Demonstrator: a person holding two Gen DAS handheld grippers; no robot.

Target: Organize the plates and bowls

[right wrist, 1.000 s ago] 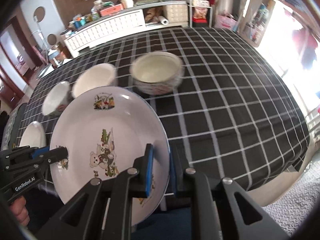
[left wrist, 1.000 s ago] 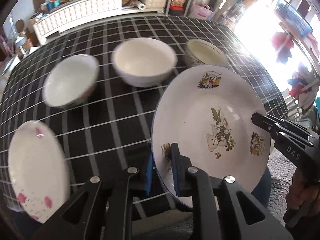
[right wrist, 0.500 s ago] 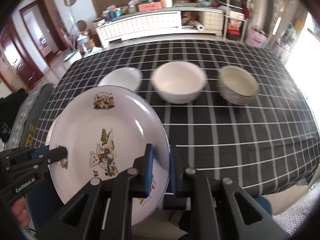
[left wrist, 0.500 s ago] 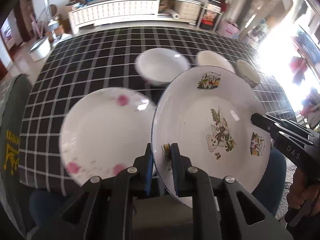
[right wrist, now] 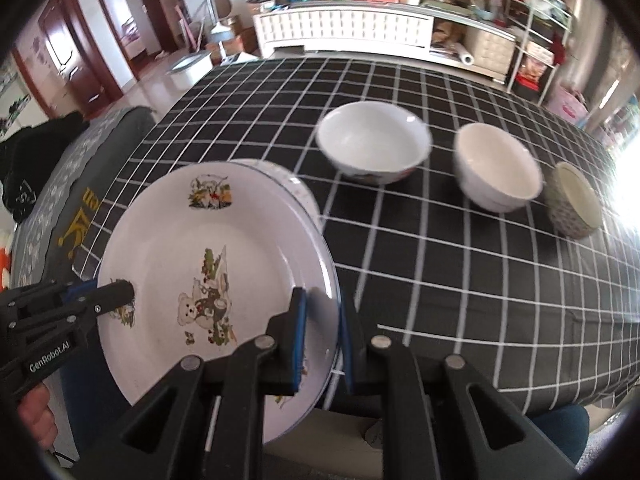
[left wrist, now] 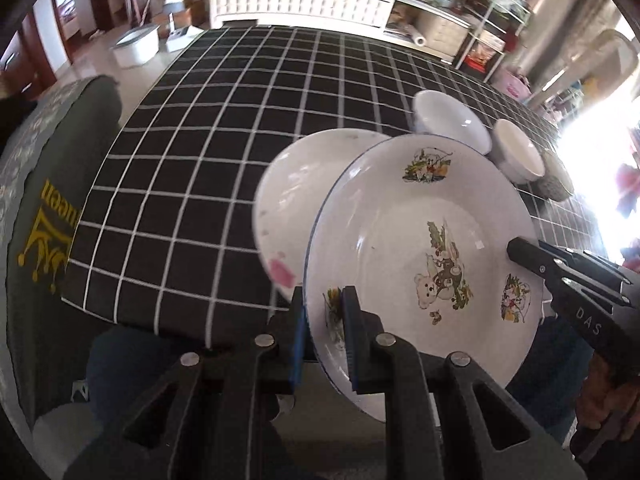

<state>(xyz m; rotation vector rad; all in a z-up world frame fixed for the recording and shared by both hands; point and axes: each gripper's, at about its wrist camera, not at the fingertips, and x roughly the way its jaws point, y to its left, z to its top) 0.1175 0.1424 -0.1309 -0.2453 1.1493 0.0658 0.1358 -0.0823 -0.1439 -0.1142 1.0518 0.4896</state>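
Clamped at opposite rims by left tongs [left wrist: 324, 336] and right tongs [right wrist: 322, 340], likely to share the wide load and keep it level: white plate [left wrist: 424, 260] with teddy-bear prints and thin blue edge, carried above the flowered plate [left wrist: 288, 200] near the bench [left wrist: 224, 152] edge.

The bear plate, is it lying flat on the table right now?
No, the bear plate is held up off the checked table, its rim clamped in the right hand-held gripper and the left hand-held gripper.
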